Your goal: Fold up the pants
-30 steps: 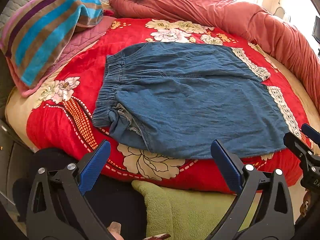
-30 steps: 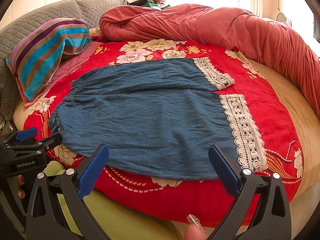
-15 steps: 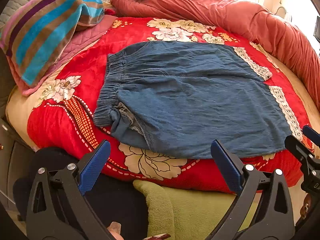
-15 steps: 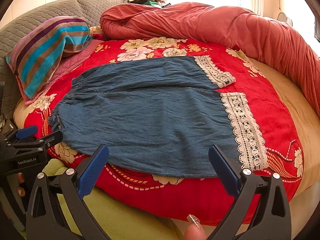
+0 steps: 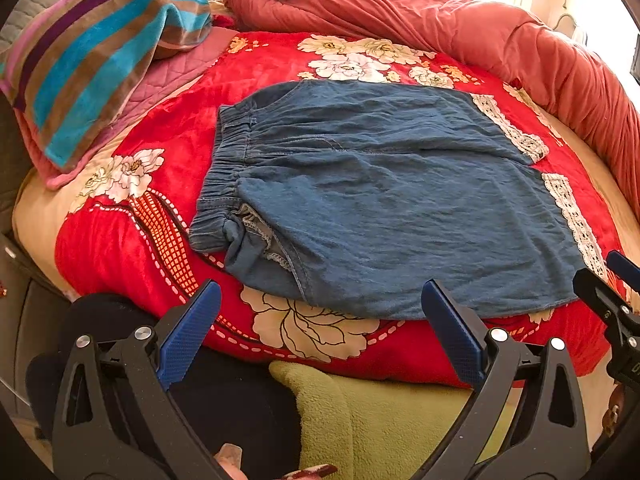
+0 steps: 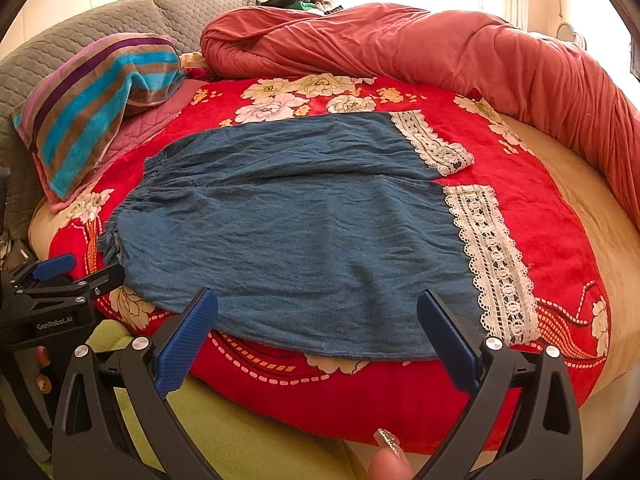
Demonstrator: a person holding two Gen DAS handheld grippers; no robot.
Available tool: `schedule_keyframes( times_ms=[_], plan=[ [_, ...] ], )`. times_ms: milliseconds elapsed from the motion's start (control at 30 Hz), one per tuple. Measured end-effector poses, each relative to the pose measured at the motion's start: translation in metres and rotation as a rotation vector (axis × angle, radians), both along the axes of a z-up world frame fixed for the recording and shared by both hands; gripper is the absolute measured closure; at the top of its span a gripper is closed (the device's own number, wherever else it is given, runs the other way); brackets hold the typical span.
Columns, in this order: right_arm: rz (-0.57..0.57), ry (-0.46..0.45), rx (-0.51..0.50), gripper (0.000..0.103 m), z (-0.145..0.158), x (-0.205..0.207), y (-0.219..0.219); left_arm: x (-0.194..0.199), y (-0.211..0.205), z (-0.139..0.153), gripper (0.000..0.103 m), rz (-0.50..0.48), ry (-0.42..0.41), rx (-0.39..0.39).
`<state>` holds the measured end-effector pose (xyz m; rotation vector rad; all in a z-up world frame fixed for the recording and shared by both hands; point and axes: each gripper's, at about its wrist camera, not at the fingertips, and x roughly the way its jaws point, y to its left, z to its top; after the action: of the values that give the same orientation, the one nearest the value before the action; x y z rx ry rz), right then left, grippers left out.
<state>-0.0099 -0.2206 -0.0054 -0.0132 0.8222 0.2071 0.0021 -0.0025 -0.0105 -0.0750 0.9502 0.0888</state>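
Blue denim pants (image 5: 384,204) (image 6: 296,224) with white lace cuffs (image 6: 492,260) lie spread flat on a red floral blanket (image 5: 168,148), elastic waistband (image 5: 224,176) to the left, legs to the right. My left gripper (image 5: 320,308) is open, hovering just short of the near hem by the waist corner. My right gripper (image 6: 318,312) is open too, over the near hem toward the cuff end. Neither touches the cloth. Each gripper shows at the edge of the other's view: the right gripper (image 5: 616,280) and the left gripper (image 6: 76,276).
A striped pillow (image 5: 92,48) lies at the back left and a rolled red quilt (image 6: 420,48) runs along the back and right of the round bed. A green fleece sleeve (image 5: 380,416) and a fingertip (image 6: 388,460) are below the grippers.
Both grippers have edged slightly forward toward the near hem of the pants. The pants have not moved.
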Motion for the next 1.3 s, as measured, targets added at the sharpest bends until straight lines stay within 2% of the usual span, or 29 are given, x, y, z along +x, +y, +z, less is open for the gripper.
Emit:
schedule_keyframes(
  times_ms=[400,667,900,1300],
  plan=[
    [0.023,-0.011,0.000,0.004,-0.002,0.028,0.001,0.012,0.008,-0.001,0.009,0.022,-0.004,-0.010],
    [0.102,-0.028,-0.018,0.004,0.000,0.065,0.021,0.033,0.033,-0.001,0.009,0.070,-0.002,-0.036],
    [0.170,-0.030,-0.044,0.004,-0.001,0.104,0.045,0.058,0.063,0.002,0.009,0.118,-0.013,-0.049],
    [0.218,-0.013,-0.073,0.004,-0.004,0.173,0.078,0.118,0.111,0.000,0.009,0.154,0.002,-0.075]
  ],
)
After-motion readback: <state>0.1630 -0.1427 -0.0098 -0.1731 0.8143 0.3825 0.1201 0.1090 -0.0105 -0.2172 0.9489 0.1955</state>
